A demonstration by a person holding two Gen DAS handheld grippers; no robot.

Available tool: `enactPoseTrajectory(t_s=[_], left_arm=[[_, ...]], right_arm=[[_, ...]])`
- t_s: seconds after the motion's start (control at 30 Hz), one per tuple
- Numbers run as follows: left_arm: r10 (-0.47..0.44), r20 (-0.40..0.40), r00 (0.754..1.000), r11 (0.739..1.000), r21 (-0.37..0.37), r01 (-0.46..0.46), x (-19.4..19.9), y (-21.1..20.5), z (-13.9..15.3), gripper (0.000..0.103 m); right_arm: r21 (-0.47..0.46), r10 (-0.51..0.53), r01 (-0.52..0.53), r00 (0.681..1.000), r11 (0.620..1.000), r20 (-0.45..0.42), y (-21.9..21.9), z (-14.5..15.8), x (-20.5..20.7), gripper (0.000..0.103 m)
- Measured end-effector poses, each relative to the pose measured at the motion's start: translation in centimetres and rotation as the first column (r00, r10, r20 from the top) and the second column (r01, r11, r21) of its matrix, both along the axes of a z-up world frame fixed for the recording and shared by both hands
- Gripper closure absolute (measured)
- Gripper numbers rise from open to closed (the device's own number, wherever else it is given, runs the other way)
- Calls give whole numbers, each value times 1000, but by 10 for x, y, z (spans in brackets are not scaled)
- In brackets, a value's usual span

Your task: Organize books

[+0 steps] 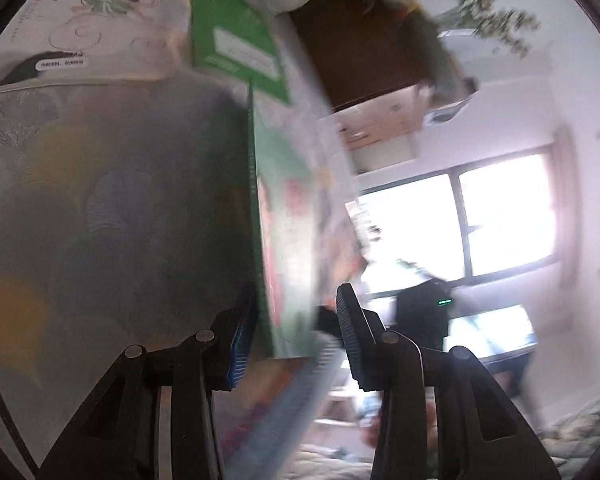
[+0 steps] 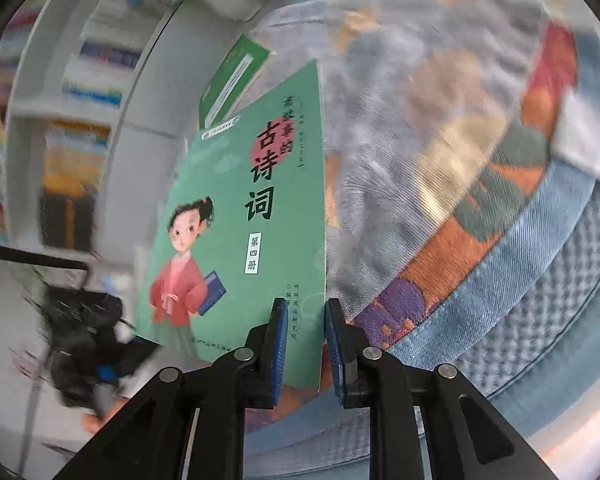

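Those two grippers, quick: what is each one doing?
Left gripper: around the green book; grip cannot be told.
Right gripper: shut on the green book.

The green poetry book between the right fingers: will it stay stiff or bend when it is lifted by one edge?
The green poetry book looks thin and soft-covered, so it will probably flex or droop away from the grip. Its cover appears glossy, so it may slip between the right gripper pads. It seems light, since a pinch near its lower edge holds it upright.

Green book (image 2: pixel 236 216) cover: "古诗词", "第四册". Other books' print too blurred.
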State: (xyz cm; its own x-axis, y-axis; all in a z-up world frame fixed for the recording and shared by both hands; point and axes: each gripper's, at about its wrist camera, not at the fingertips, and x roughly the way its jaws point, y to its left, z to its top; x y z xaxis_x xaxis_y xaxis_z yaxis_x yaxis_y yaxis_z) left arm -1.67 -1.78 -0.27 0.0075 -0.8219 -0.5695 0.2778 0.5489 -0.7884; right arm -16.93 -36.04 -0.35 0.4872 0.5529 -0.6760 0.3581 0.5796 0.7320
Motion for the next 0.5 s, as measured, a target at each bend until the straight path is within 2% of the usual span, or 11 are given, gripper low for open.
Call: enactPoseTrajectory(t_s=[0.07, 0.1, 0.13, 0.23, 0.27, 0.33, 0.4, 0.47, 0.5], left_arm=[[-22, -7, 1000, 999, 44, 22, -2, -7, -10, 81], [-20, -19, 1000, 999, 45, 21, -3, -9, -16, 90], [-15, -28, 999, 999, 36, 16, -3, -9, -17, 93], [5, -74, 997, 998, -59, -9, 0, -7, -14, 93], [14, -117, 993, 989, -146, -31, 2, -4, -12, 93], [18, -167, 986, 969, -239, -58, 7, -6, -10, 92], [21, -202, 979, 951, -299, -82, 15, -6, -7, 92], [26, -220, 975, 944, -315, -96, 20, -6, -7, 91], [24, -231, 973, 943, -318, -99, 22, -7, -8, 91]], right_arm=[[69, -24, 24, 1000, 997, -1, -7, -8, -3, 85], [85, -29, 29, 1000, 996, -1, -9, -9, -5, 85], [95, -31, 31, 1000, 995, -2, -9, -10, -5, 85], [110, -27, 29, 999, 993, -18, -13, -8, -7, 85], [119, -27, 30, 999, 992, -27, -13, -7, -7, 84], [170, -37, 43, 999, 985, -36, -16, -8, -10, 73], [209, -65, 68, 998, 976, -24, -19, -3, -17, 42], [250, -109, 103, 994, 963, 12, -25, 3, -22, 31], [290, -127, 112, 991, 950, 31, -27, 3, -22, 29]])
